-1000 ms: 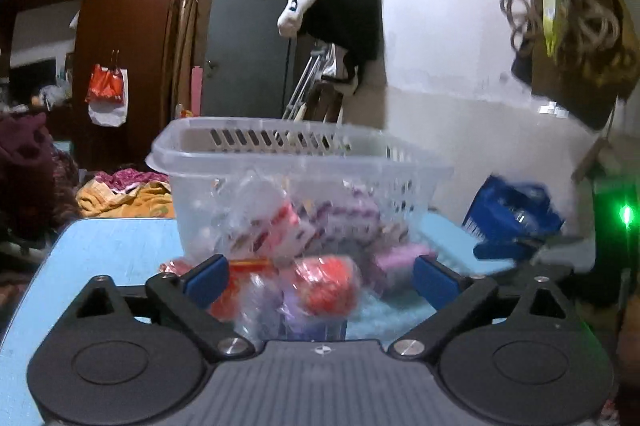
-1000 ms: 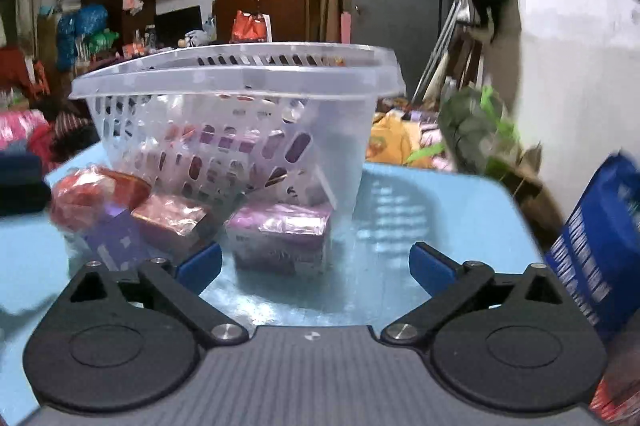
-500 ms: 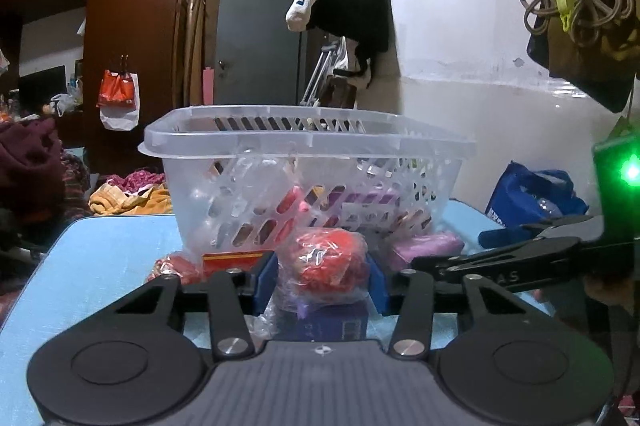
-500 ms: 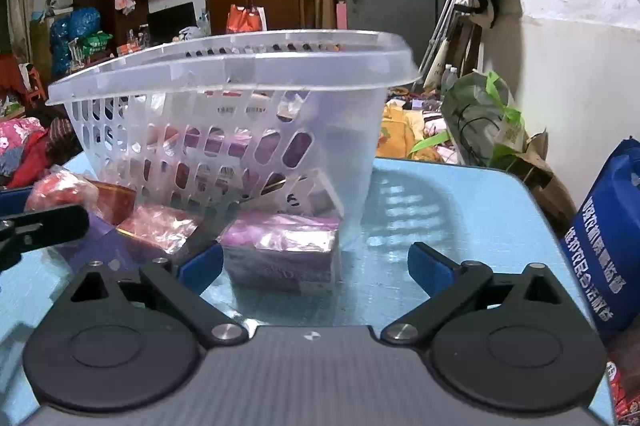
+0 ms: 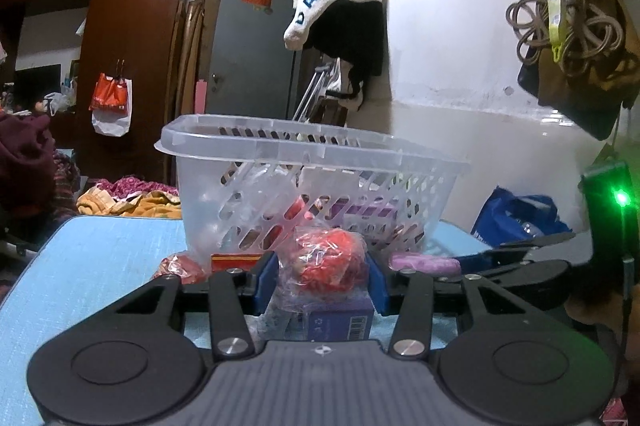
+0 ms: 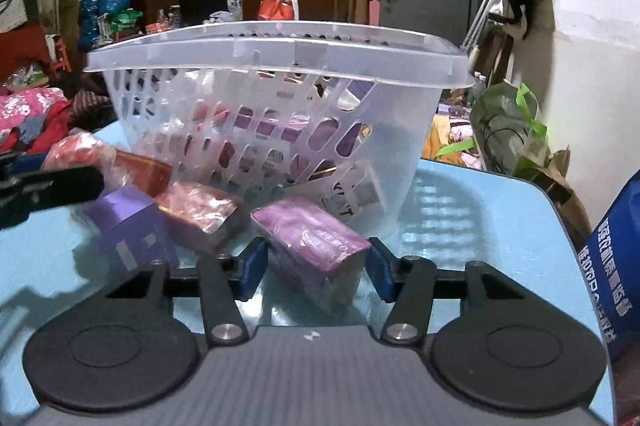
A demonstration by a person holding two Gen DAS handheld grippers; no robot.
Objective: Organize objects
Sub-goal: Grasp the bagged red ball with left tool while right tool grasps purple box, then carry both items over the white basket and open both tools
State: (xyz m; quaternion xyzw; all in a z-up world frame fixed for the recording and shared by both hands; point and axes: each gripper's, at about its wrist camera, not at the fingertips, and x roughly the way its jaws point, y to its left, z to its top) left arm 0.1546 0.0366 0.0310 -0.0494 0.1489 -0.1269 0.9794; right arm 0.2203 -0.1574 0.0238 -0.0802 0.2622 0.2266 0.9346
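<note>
The right gripper point(image 6: 314, 268) is closing its jaws around a purple box point(image 6: 310, 236) lying on the blue table point(image 6: 480, 222), just in front of a clear plastic basket point(image 6: 276, 94) holding more boxes.

Two matching tools: left gripper point(image 5: 322, 276) and right gripper point(image 6: 314, 268), each with blue pads on black linkage arms, silver pivot screws, round black discs either side of a ribbed grey body bearing a small white mark.
</note>
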